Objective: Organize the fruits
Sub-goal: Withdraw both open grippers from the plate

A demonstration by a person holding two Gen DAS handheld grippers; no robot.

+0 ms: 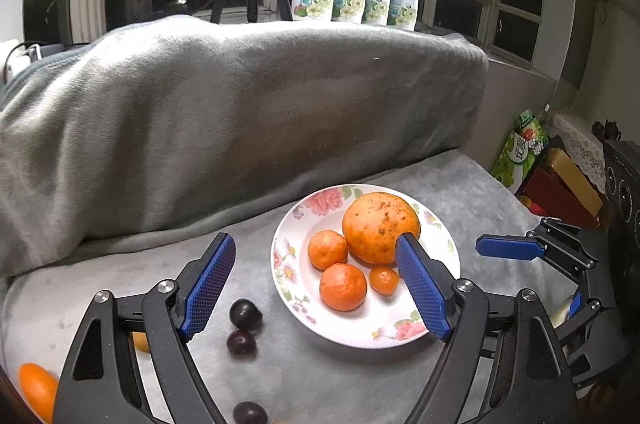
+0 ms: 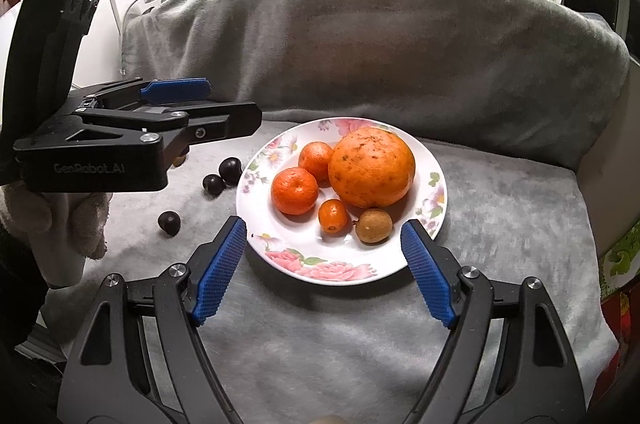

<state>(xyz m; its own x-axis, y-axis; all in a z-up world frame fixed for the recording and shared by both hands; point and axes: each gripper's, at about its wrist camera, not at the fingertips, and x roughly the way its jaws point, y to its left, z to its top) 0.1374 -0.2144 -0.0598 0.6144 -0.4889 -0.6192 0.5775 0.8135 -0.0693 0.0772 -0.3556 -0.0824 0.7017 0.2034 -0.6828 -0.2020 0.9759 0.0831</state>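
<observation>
Flanking empty air, spread blue-padded right fingers (image 2: pixel 226 260) hover over white floral ceramic plate (image 2: pixel 434 220) on grey plush cover (image 2: pixel 500 264). Small oval orange kumquat (image 2: pixel 333 215) lies there, long axis toward camera. Left fingers (image 1: pixel 212 284) likewise spread, empty.

A white plate (image 2: pixel 438 184) with pink flower prints on its rim sits flat on the grey cloth. On it a large orange (image 2: pixel 371 167) with brown speckles lies toward the far side. Two tangerines touch it: one (image 2: pixel 316 155) at the back, one (image 2: pixel 295 191) nearer with its stem dimple facing up. A small oval kumquat (image 2: pixel 333 216) lies in front of them, and just beside it a round tan longan (image 2: pixel 374 225). Off the plate, three dark purple round fruits rest on the cloth: two (image 2: pixel 230 170) (image 2: pixel 213 183) close together near the rim, a third (image 2: pixel 169 222) nearer and apart.
</observation>
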